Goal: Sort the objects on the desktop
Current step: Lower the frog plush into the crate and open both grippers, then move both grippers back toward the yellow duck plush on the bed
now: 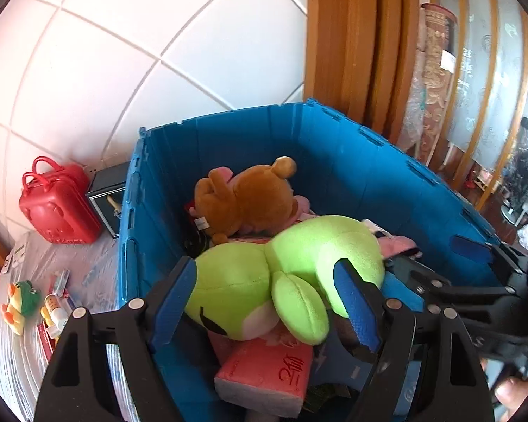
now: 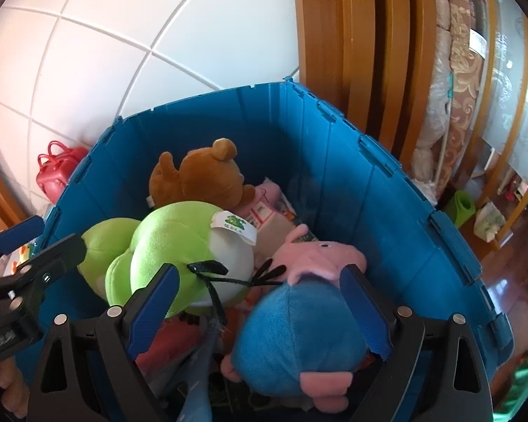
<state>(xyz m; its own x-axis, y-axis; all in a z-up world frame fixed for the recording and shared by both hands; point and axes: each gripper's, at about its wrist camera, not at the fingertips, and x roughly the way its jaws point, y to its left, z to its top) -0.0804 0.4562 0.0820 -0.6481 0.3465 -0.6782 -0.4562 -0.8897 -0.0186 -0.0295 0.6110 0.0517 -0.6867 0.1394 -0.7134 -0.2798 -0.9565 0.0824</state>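
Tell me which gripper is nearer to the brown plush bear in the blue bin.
Left. The left gripper straddles the green plush frog beside the brown plush bear; the right gripper is over the pink-and-blue pig, farther away.

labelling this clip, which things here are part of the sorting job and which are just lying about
Part of the job:
- blue crate
- green plush, between the open left gripper fingers
- pig plush, between the open right gripper fingers
- brown bear
- tissue pack
- duck toy, on the table

Just lying about:
- red case
- rolled rug
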